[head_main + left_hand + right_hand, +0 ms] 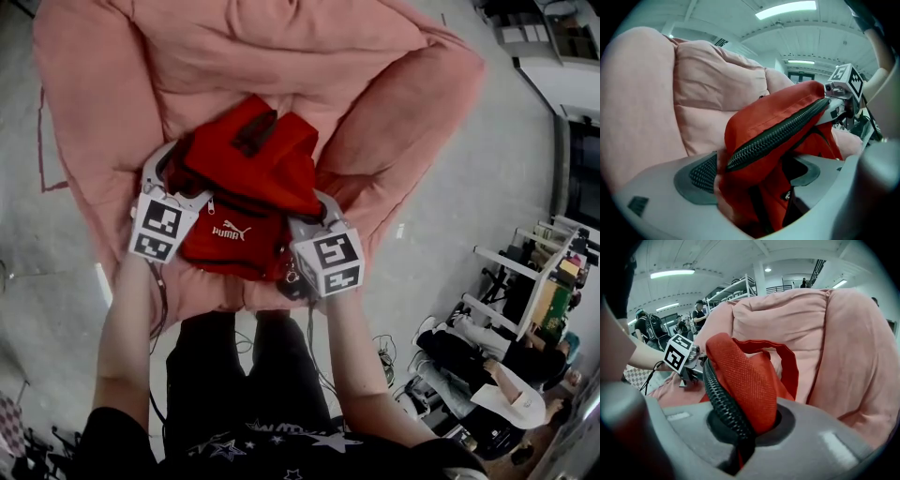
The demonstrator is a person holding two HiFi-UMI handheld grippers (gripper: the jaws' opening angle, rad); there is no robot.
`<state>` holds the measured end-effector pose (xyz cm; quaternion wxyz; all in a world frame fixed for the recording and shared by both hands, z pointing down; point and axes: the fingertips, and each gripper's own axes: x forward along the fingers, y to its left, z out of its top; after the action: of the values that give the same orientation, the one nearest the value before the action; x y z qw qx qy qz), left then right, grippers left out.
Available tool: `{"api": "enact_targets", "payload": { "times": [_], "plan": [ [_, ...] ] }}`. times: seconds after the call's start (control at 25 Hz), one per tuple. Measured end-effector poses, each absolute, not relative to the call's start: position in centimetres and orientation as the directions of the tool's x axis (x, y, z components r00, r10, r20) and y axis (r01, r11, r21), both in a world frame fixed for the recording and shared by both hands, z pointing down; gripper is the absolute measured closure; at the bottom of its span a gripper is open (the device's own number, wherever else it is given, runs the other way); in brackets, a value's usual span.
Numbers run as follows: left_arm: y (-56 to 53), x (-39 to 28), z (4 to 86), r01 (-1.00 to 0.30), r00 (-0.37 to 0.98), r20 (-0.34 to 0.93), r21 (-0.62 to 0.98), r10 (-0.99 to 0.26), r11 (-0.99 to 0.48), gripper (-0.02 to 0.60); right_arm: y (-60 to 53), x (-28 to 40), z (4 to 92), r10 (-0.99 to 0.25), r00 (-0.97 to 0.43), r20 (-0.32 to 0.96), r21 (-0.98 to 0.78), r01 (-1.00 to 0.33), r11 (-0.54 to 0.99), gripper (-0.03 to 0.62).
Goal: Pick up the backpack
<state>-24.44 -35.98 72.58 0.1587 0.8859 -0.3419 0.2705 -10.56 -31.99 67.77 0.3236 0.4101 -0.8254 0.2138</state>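
A red backpack [246, 192] with a white logo and black zips lies on the seat of a pink beanbag chair [394, 112]. My left gripper [178, 178] is at the bag's left side. In the left gripper view its jaws stand wide apart around a fold of the backpack [778, 117] with a black zip, and the right pad [806, 171] is clear of the cloth. My right gripper [319, 211] is at the bag's right side, its jaws [740, 427] shut on the backpack's zipped edge [745, 380]. A red carry loop [790, 366] rises behind that edge.
The beanbag [843, 343] rises behind and on both sides of the bag. Grey concrete floor [469, 216] surrounds it. White racks [525, 281] and a seated person [497, 384] are at the lower right. Cables [384, 352] lie near my feet. People stand far off [651, 326].
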Motion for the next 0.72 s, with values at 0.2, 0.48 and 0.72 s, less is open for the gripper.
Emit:
{"api": "enact_targets", "payload": {
  "times": [0.2, 0.48, 0.72],
  "plan": [
    [-34.2, -23.9, 73.9, -0.638, 0.615, 0.665, 0.103, -0.424, -0.763, 0.318, -30.4, -10.5, 67.6, -0.543, -0.46, 0.703, -0.093, -0.816, 0.571, 0.58],
    [-30.9, -24.3, 71.2, -0.655, 0.658, 0.616, 0.185, -0.433, -0.732, 0.562, -29.3, -9.7, 67.5, -0.562, -0.48, 0.673, -0.108, -0.816, 0.567, 0.58],
    [-26.9, -24.8, 64.6, -0.653, 0.749, 0.448, 0.374, -0.488, -0.659, 0.563, -27.9, -9.6, 64.8, -0.591, -0.543, 0.597, -0.195, -0.812, 0.55, 0.58]
  ]
}}
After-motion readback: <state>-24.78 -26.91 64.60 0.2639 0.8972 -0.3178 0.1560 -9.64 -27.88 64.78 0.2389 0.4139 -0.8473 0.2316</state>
